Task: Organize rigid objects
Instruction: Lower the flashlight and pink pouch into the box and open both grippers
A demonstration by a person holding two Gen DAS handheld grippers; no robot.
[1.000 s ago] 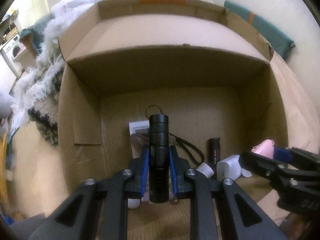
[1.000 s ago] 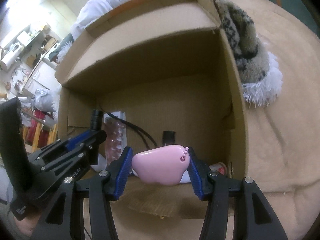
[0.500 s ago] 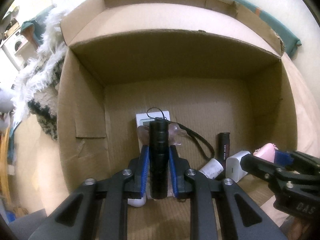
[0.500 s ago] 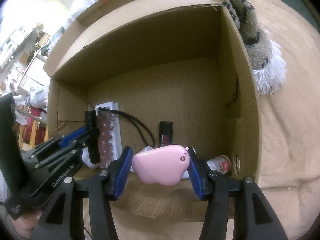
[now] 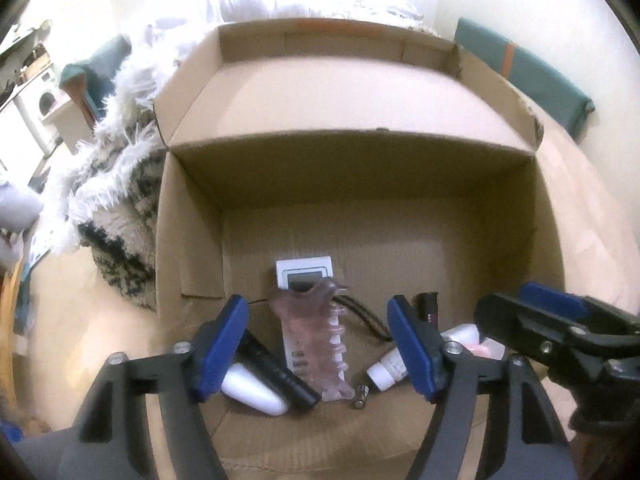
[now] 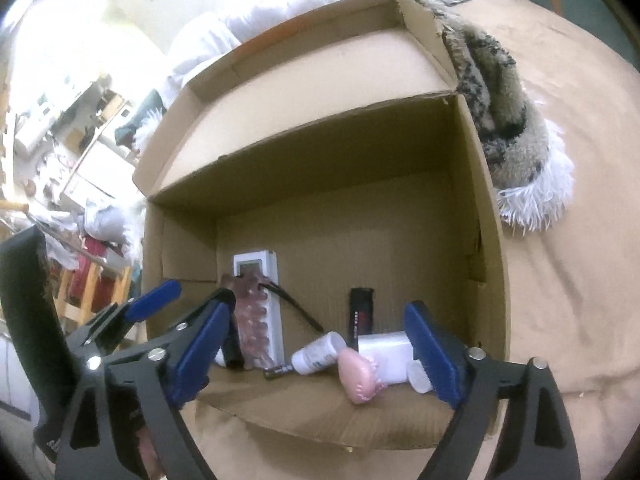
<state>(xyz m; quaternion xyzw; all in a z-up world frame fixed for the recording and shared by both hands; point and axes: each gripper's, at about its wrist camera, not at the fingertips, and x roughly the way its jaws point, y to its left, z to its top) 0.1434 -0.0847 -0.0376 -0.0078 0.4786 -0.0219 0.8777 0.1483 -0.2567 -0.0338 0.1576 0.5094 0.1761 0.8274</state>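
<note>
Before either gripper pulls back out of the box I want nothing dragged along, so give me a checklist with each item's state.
1. Left gripper open, nothing between its pads after just opening: ok.
2. Right gripper open, just opened, pads off the pink object: ok.
3. Black flashlight lying on the cardboard box floor: ok.
4. Pink object resting inside the box beside the white charger block: ok.
5. Flashlight's black strap free of the left fingers: cannot tell.
6. Small battery clear of both grippers: ok.
</note>
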